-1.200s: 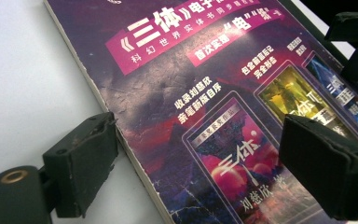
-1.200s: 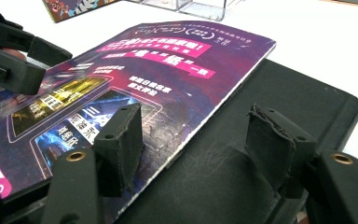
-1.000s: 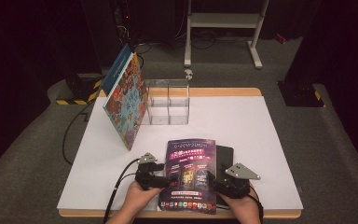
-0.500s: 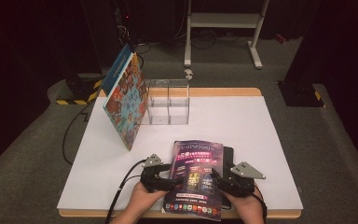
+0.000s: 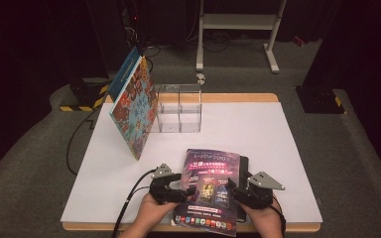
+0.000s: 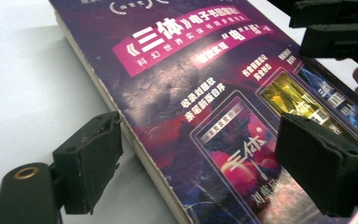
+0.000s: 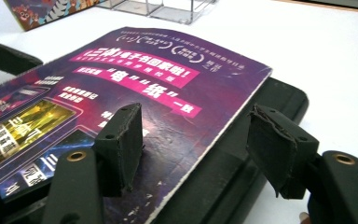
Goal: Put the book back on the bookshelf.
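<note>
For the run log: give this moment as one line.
left gripper: open, astride purple book's spine edge | right gripper: open, astride its opposite edge | book atop black case | clear box untouched

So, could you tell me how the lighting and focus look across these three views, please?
High view: the white table is brightly lit against dark surroundings, slightly soft overall. Left gripper view: glare sheens on the purple book, and the near fingers are a little soft. Right gripper view: the cover text is readable, the clear box behind is blurred.
</note>
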### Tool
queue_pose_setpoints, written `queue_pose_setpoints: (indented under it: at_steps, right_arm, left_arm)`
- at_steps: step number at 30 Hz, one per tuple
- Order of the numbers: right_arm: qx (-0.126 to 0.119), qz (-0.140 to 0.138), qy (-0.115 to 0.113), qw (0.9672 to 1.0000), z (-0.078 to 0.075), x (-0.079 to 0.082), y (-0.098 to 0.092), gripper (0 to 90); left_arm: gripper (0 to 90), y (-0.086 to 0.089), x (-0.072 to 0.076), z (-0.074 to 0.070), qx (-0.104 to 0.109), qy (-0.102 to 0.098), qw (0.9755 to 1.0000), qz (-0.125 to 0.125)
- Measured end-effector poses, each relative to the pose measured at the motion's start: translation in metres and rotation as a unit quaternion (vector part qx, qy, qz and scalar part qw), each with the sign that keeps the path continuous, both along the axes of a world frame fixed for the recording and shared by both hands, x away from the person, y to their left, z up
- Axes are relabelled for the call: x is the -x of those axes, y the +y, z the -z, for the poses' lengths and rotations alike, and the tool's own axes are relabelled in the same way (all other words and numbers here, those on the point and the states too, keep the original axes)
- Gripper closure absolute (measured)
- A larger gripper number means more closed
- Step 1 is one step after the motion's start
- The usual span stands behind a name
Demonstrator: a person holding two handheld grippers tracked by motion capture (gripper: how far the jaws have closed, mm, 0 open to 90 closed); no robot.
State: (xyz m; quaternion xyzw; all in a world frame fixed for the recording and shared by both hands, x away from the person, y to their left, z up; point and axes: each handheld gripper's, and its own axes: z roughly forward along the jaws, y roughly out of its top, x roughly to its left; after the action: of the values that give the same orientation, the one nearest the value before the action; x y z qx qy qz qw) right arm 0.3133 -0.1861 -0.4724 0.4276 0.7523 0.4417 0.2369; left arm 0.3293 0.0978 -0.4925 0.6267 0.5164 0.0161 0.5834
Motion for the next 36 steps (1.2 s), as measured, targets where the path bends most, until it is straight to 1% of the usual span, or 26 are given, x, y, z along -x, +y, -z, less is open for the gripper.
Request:
queue_pose_setpoints:
  at_steps: [3,5,6,7,8,11,13,14,17,19,22,25,26,30,31,34,35,36]
  right_arm:
    - [0.003,-0.003,0.001,1.0000,0.002,0.000,0.001,35.4]
    - [0.004,0.001,0.004,1.0000,0.002,-0.001,0.000,36.0]
    - [0.000,0.003,0.007,1.0000,0.003,-0.002,-0.001,36.0]
    - [-0.002,0.003,0.008,1.0000,0.003,-0.002,-0.001,36.0]
    - [-0.002,0.004,0.009,1.0000,0.003,-0.002,-0.001,36.1]
    - [0.003,0.009,0.008,0.9999,0.002,-0.002,-0.002,36.0]
    - [0.000,0.011,0.010,0.9999,0.002,-0.002,-0.002,35.8]
    - [0.001,0.011,0.010,0.9999,0.002,-0.002,-0.003,35.7]
    - [0.005,0.021,0.007,0.9997,0.002,-0.003,-0.006,36.3]
    - [0.006,0.027,0.007,0.9996,0.002,-0.003,-0.008,36.4]
    - [0.005,0.027,0.008,0.9996,0.002,-0.004,-0.009,36.3]
    - [0.009,0.028,0.006,0.9996,0.001,-0.004,-0.009,36.2]
    - [0.009,0.030,0.005,0.9995,0.001,-0.004,-0.009,36.2]
    - [0.012,0.038,0.005,0.9992,0.001,-0.004,-0.013,36.4]
    - [0.012,0.040,0.004,0.9991,0.001,-0.004,-0.013,36.4]
    - [0.016,0.044,0.003,0.9989,0.000,-0.004,-0.014,37.4]
    - [0.017,0.045,0.002,0.9988,-0.001,-0.004,-0.015,37.4]
    - [0.016,0.047,0.002,0.9988,-0.001,-0.004,-0.015,37.3]
  left_arm:
    - [13.4,0.000,0.000,0.001,0.001,0.001,1.0000,-0.001]
    - [14.4,0.000,0.001,0.000,0.005,0.001,1.0000,0.004]
    - [14.9,-0.001,0.001,0.000,0.002,0.001,1.0000,0.005]
    - [15.0,-0.003,0.002,0.000,0.008,0.001,1.0000,0.002]
    - [15.1,-0.003,0.002,0.000,0.003,0.000,1.0000,0.006]
    - [15.4,-0.004,0.003,-0.002,0.002,0.002,0.9999,0.010]
    - [15.3,-0.007,0.004,-0.003,0.001,0.001,0.9999,0.012]
    - [15.5,-0.007,0.004,-0.004,-0.001,-0.001,0.9999,0.017]
    - [16.6,-0.010,0.005,-0.006,0.002,-0.004,0.9998,0.021]
    - [16.7,-0.011,0.005,-0.008,0.000,-0.008,0.9997,0.022]
    - [16.9,-0.015,0.006,-0.008,-0.011,-0.015,0.9996,0.023]
    - [17.0,-0.019,0.007,-0.009,-0.016,-0.020,0.9995,0.020]
    - [17.0,-0.019,0.007,-0.010,-0.024,-0.023,0.9992,0.023]
    - [17.0,-0.024,0.007,-0.012,-0.022,-0.029,0.9991,0.021]
    - [16.9,-0.025,0.008,-0.012,-0.028,-0.030,0.9988,0.025]
    - [16.4,-0.030,0.008,-0.013,-0.029,-0.029,0.9988,0.027]
    - [16.4,-0.031,0.007,-0.013,-0.032,-0.029,0.9985,0.032]
    - [16.4,-0.032,0.007,-0.014,-0.028,-0.030,0.9988,0.029]
